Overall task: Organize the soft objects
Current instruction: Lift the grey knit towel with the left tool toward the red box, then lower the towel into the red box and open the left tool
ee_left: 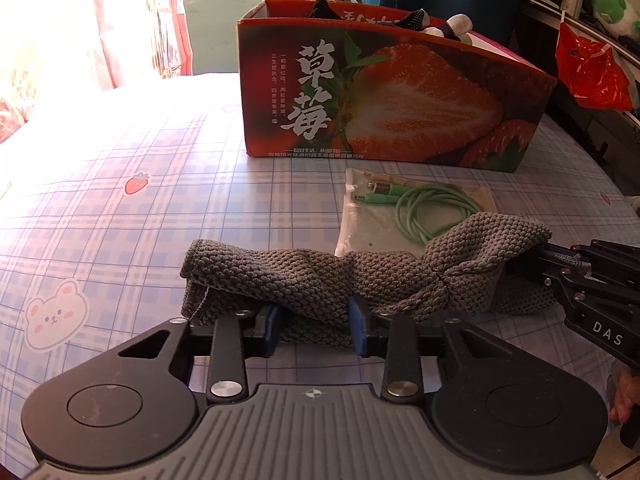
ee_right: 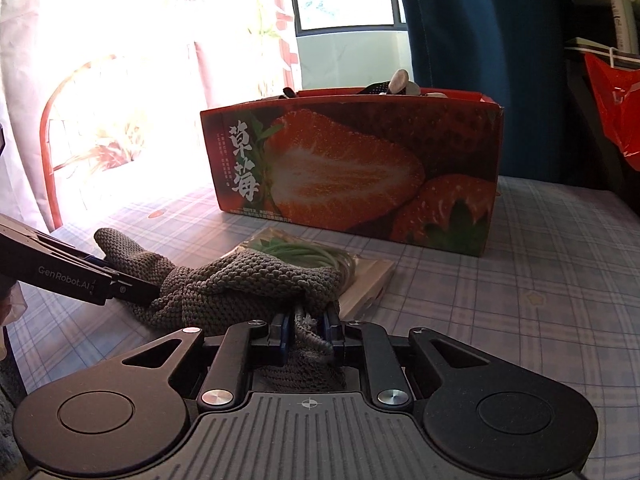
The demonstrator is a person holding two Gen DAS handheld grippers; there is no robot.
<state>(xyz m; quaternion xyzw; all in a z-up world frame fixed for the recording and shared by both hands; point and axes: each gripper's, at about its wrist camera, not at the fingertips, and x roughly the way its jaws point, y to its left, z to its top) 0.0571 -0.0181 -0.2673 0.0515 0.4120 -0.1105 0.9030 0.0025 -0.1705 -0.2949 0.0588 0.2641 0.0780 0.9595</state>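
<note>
Item one, far left: checked tabletop (ee_left: 120,220) with strawberry and bear prints, sunlit at its far edge.

Item two: my left gripper (ee_left: 316,332). Its blue-padded fingers (ee_left: 358,330) stand a moderate width apart with a fold of the cloth (ee_left: 320,276) between them; I cannot tell whether they pinch it or only straddle it.

Item three: the cloth itself, grey knit, bunched into a long roll lying across the tabletop between both grippers, its right end partly over the cable bag (ee_left: 384,216).

Item four: clear bag holding a coiled green cable, flat on the tabletop just in front of the box (ee_left: 384,96).

Item five: red strawberry box, open top, soft items poking above its rim.

Item six, far right: my right gripper (ee_right: 306,334), fingers narrow and clamped on the cloth's bunched right end.
</note>
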